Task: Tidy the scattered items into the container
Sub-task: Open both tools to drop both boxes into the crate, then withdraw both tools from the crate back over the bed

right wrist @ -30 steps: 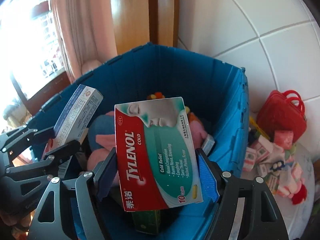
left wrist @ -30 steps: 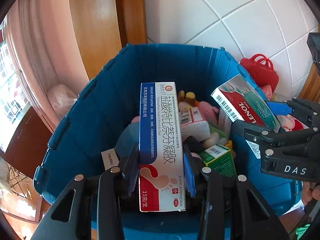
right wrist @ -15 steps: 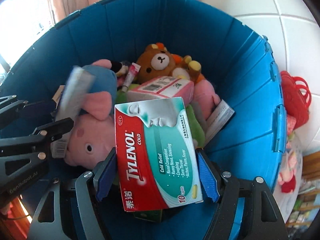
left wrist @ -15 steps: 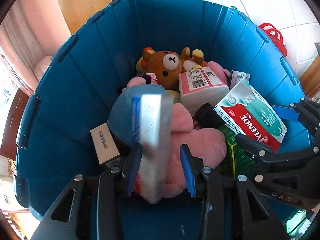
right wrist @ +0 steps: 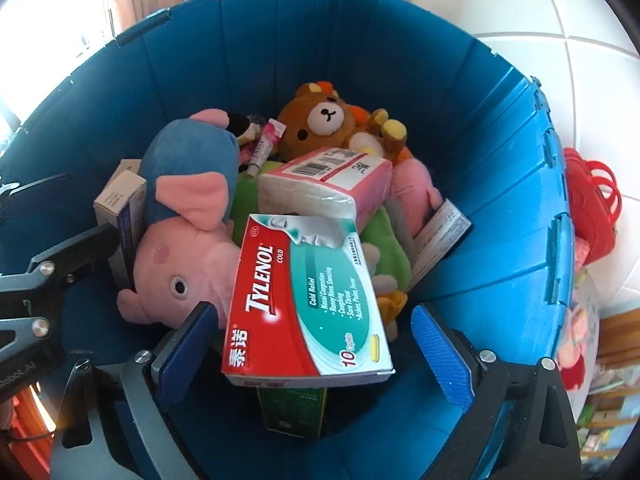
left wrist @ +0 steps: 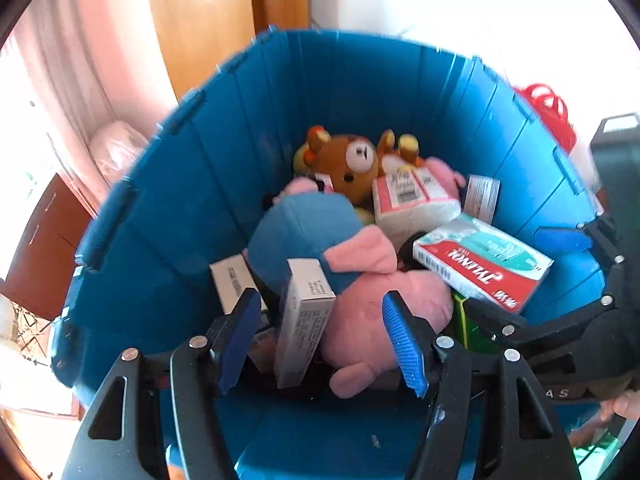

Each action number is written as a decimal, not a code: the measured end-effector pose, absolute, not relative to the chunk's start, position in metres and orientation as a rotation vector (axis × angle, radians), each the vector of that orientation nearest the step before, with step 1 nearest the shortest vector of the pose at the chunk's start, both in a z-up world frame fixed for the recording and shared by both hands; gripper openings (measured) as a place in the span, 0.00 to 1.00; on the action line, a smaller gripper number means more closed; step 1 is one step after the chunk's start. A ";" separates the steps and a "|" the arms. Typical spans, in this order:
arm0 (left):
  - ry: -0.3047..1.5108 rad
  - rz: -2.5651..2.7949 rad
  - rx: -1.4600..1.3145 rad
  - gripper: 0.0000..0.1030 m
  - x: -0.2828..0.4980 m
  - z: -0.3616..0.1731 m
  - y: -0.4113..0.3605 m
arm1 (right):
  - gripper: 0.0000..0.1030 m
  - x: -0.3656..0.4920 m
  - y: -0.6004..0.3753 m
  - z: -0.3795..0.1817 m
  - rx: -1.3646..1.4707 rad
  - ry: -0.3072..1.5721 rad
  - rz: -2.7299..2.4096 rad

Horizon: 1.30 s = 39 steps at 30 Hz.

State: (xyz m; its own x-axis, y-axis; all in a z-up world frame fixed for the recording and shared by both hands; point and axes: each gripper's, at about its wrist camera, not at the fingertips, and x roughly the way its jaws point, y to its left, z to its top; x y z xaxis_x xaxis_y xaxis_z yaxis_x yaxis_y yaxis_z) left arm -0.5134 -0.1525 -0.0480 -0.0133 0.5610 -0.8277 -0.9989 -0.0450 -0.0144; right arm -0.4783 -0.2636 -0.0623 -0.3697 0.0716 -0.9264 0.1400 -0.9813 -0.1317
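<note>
Left gripper [left wrist: 320, 344], left wrist view: the jaws stand apart over the blue container [left wrist: 192, 216], having just been opening; the long white ointment box [left wrist: 302, 320] lies between them, touching neither blue pad, its lower end sunk beside the pink pig plush [left wrist: 384, 312] and its upper end against the plush's blue body. A second white box [left wrist: 234, 286] leans on the container's left wall. Toward the far wall sit a brown bear plush [left wrist: 352, 164] and a pink tissue pack [left wrist: 412, 200]. The Tylenol box [left wrist: 480, 260] lies flat near the right wall, the right gripper's black frame just beyond it. A red basket [left wrist: 548, 108] shows outside the right rim.

Right gripper [right wrist: 316, 340], right wrist view: the jaws stand wide, having just been opening; the Tylenol box [right wrist: 304, 300] lies between the pads with clear gaps on both sides, resting on a green box [right wrist: 292, 412] and the plush pile. The pig plush [right wrist: 188, 248] lies to its left, the ointment box [right wrist: 120, 208] at the left wall by the left gripper's frame. The bear plush [right wrist: 324, 120] and tissue pack [right wrist: 328, 184] lie toward the far wall; a flat white packet [right wrist: 440, 236] leans on the right wall.
</note>
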 end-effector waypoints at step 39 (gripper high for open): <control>0.401 1.531 -0.641 0.99 -0.279 -0.013 -0.322 | 1.00 -0.157 -0.050 -0.006 1.125 -0.132 -3.025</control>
